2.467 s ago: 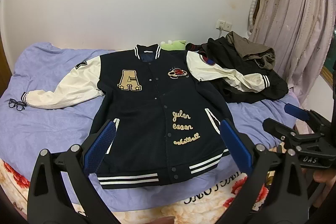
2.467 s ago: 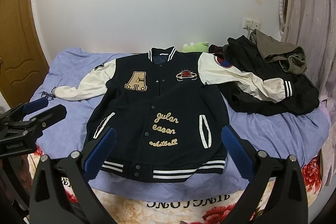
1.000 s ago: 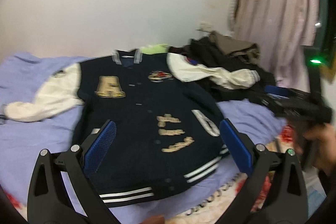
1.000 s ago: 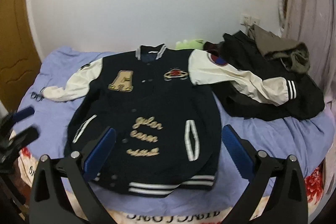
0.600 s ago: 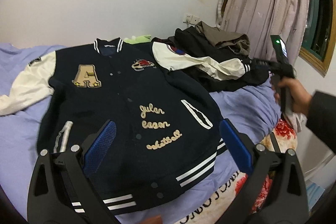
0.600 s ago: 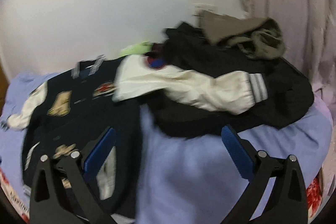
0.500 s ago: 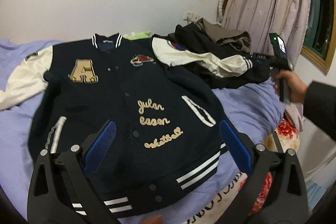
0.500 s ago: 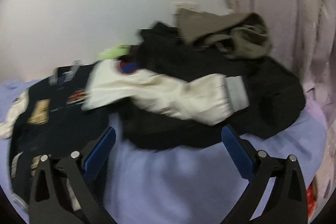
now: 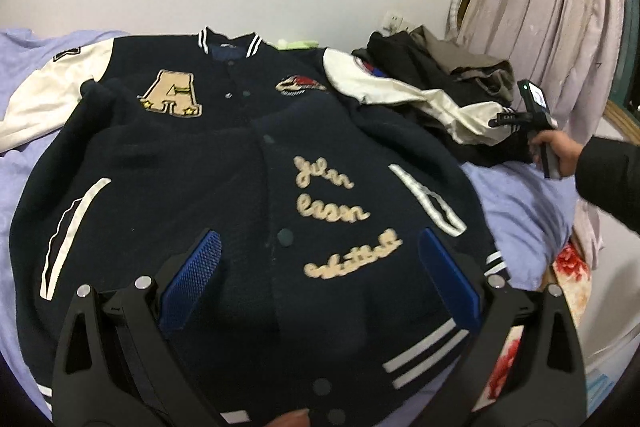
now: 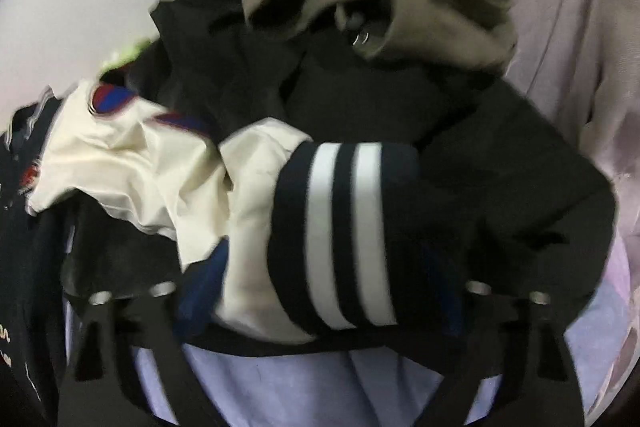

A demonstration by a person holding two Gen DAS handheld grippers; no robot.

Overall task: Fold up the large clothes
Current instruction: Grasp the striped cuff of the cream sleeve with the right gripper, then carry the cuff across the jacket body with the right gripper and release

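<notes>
A navy varsity jacket (image 9: 240,163) with cream sleeves lies face up on the bed, with a tan letter A patch. My left gripper (image 9: 320,267) is open, low over the jacket's lower front. The jacket's right sleeve (image 9: 420,99) stretches over a dark clothes pile. In the right wrist view my right gripper (image 10: 316,275) is open, its fingers either side of the sleeve's striped cuff (image 10: 344,227). The blue pads are mostly hidden by the cuff. The right gripper also shows in the left wrist view (image 9: 508,119), at the sleeve's end.
A pile of black and olive clothes (image 10: 400,47) lies under and behind the sleeve. A lilac sheet (image 9: 520,203) covers the bed. A pale curtain (image 9: 540,7) hangs at the right. A green item (image 9: 300,44) lies behind the collar.
My right gripper has swung right and moved in close, until the striped cuff sits between its fingers. My left gripper has dropped lower and closer over the jacket's front.
</notes>
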